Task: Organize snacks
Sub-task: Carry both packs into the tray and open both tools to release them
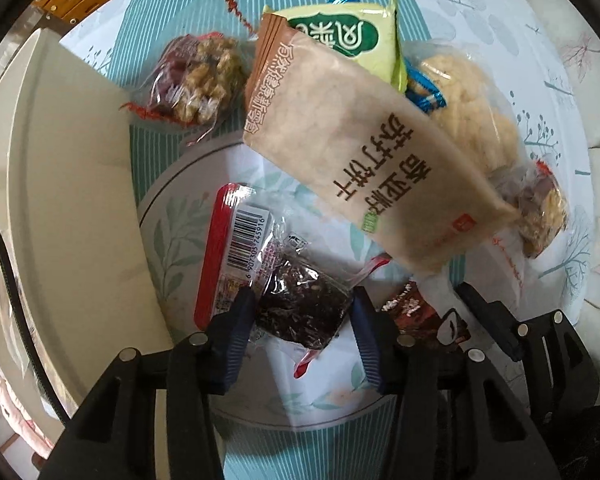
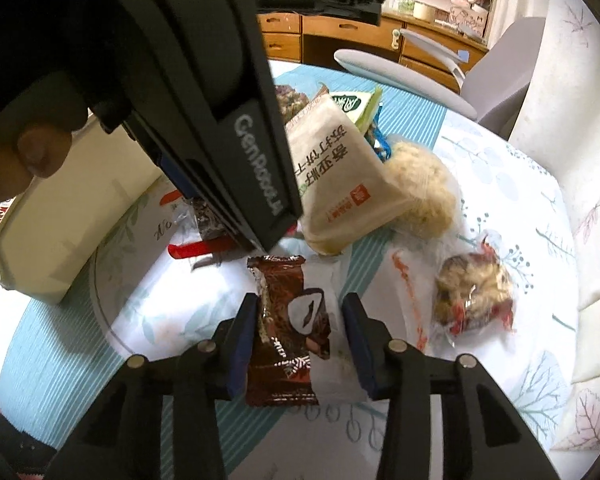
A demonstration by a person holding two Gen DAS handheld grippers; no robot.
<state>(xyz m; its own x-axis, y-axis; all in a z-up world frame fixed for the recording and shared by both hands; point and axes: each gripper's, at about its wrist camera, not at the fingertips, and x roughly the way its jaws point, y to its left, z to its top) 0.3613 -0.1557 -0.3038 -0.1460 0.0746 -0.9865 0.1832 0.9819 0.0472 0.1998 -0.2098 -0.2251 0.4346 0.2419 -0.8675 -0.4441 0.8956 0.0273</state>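
Note:
My left gripper has its blue pads on both sides of a clear-wrapped dark purple snack, over a round plate; a red-edged barcode packet lies beside it. My right gripper straddles a brown chocolate-snack packet and a white wrapper; the left pad touches the packet, the right pad stands off. The right gripper's fingers show at right in the left wrist view. A beige cracker bag leans over the plate.
A cream box stands left of the plate. A green packet, blue wrappers, a pale puffed snack bag and two nut clusters lie around. A chair stands behind.

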